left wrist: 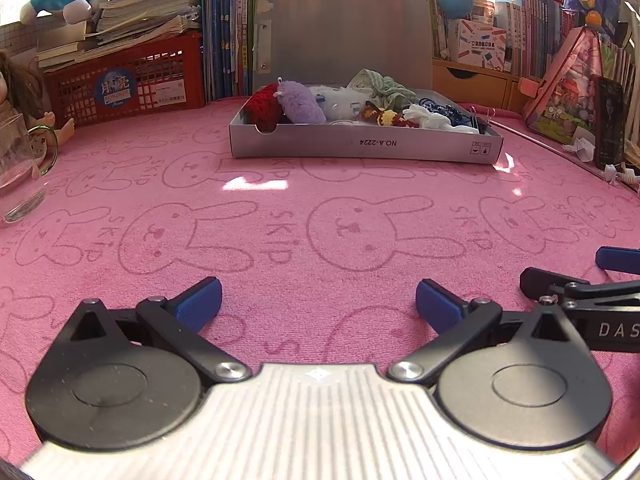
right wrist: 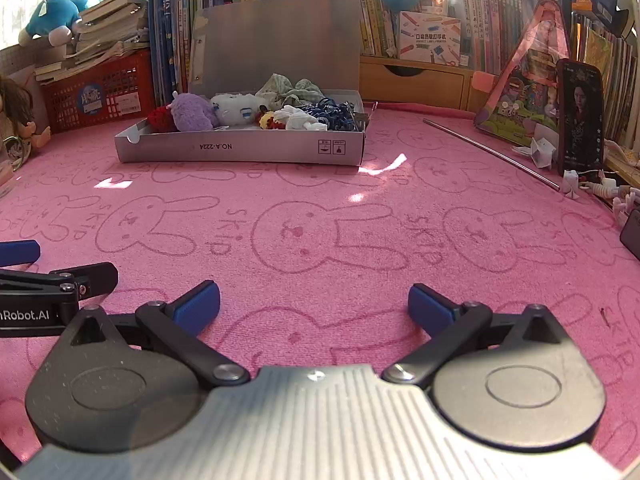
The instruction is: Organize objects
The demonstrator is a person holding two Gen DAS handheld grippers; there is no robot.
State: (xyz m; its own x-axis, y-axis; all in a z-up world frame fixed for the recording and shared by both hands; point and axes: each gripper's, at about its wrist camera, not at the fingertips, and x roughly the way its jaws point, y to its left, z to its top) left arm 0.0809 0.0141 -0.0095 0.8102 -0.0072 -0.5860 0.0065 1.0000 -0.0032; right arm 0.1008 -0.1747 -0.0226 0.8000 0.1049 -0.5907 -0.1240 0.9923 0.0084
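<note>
A grey cardboard box (left wrist: 360,148) (right wrist: 248,150) with its lid raised stands at the far side of the pink rabbit-print cloth. It holds a red knitted item (left wrist: 262,106), a purple plush (left wrist: 298,102) (right wrist: 192,112), a white plush (right wrist: 232,108), green checked cloth (left wrist: 384,88), a white cloth (right wrist: 298,120) and dark blue hair ties (right wrist: 332,114). My left gripper (left wrist: 318,306) is open and empty, low over the cloth, well short of the box. My right gripper (right wrist: 314,304) is open and empty beside it.
A glass mug (left wrist: 18,172) stands at the left edge. A red basket (left wrist: 128,84) under stacked books sits back left, with a doll (left wrist: 24,92). At the right are a metal rod (right wrist: 492,152), a phone (right wrist: 580,116), a pink picture bag (right wrist: 528,92) and small paper figures. Bookshelves line the back.
</note>
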